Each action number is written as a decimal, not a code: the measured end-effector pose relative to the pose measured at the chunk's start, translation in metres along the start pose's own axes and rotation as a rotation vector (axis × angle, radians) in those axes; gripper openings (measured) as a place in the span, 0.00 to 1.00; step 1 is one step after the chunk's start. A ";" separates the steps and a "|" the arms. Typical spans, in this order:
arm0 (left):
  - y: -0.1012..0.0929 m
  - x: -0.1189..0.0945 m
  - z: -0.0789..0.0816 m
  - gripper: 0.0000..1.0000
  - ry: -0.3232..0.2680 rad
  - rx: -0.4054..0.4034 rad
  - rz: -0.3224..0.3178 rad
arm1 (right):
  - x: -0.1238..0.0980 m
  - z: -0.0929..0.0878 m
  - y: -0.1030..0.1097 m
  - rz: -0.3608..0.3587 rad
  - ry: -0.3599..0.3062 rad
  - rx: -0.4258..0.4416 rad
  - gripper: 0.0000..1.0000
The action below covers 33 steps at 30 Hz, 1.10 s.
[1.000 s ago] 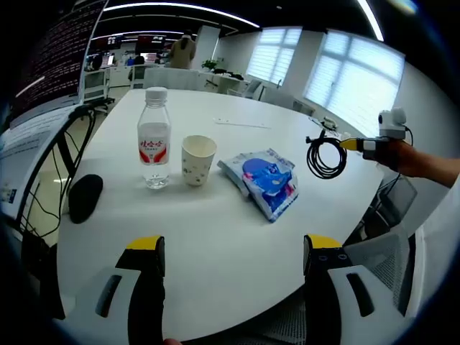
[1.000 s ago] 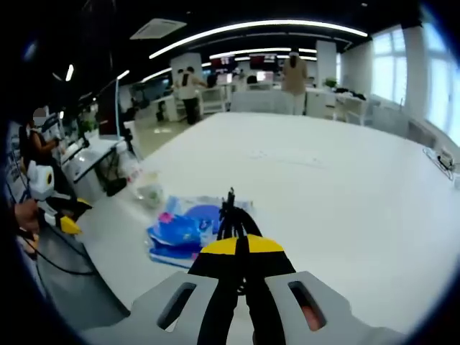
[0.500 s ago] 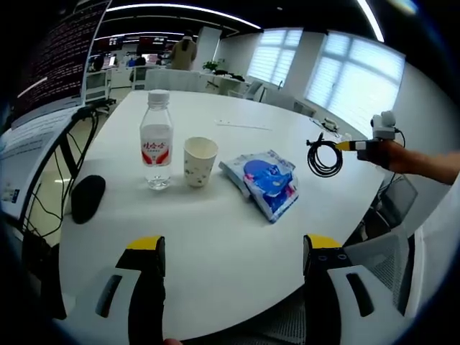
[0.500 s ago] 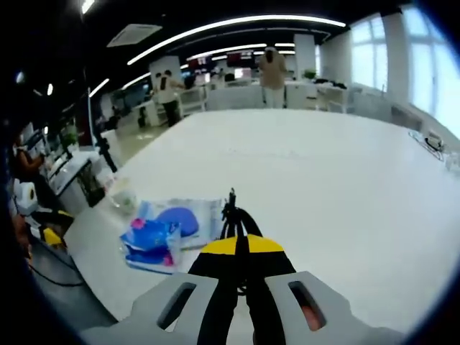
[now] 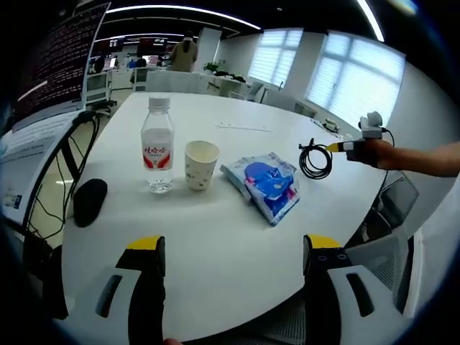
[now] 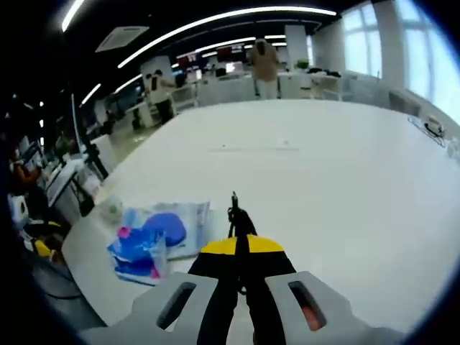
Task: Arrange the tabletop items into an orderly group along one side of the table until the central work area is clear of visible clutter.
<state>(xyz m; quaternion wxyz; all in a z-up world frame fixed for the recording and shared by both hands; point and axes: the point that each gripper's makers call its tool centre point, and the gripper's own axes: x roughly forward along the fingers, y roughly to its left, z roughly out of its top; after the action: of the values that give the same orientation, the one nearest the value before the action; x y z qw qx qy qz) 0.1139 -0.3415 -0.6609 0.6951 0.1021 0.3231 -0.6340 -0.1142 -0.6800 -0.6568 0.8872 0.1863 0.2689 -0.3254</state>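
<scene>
Left gripper view: red-labelled water bottle (image 5: 157, 145) beside patterned paper cup (image 5: 200, 164).

This is an open-plan office. A large round white table (image 5: 237, 237) stands in a wide room with long ceiling light strips (image 6: 215, 21), rows of desks (image 6: 237, 86) where people (image 6: 264, 65) stand, and big windows with blinds (image 5: 345, 79). A screen (image 5: 57, 57) of what seems to be text lines and loose cables (image 5: 43, 194) stand beside the table.
</scene>
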 end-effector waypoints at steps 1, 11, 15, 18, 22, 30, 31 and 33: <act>0.000 0.000 0.000 0.80 0.000 -0.001 0.001 | 0.001 0.000 -0.001 -0.003 0.000 0.002 0.00; 0.001 -0.004 -0.004 0.79 0.007 -0.009 0.015 | 0.016 -0.001 -0.017 -0.033 0.025 0.016 0.00; 0.000 -0.005 -0.003 0.79 0.007 -0.009 0.022 | 0.019 -0.002 -0.025 -0.051 0.032 0.025 0.00; 0.001 -0.006 -0.002 0.79 0.005 -0.012 0.028 | 0.021 -0.007 -0.036 -0.076 0.046 0.034 0.00; 0.000 -0.007 -0.003 0.79 0.004 -0.016 0.036 | 0.022 -0.014 -0.046 -0.088 0.052 0.069 0.00; -0.007 -0.005 -0.004 0.79 0.012 -0.013 0.042 | 0.033 -0.020 -0.046 -0.082 0.080 0.077 0.00; -0.008 -0.005 -0.004 0.79 0.012 -0.013 0.043 | 0.036 -0.021 -0.047 -0.080 0.083 0.084 0.00; -0.009 -0.005 -0.004 0.79 0.012 -0.014 0.044 | 0.040 -0.022 -0.046 -0.075 0.089 0.089 0.00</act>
<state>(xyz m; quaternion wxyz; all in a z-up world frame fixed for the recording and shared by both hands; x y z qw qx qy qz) 0.1043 -0.3373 -0.6585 0.7076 0.1081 0.3292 -0.6158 -0.1274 -0.7206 -0.7054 0.8525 0.2295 0.3001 -0.3613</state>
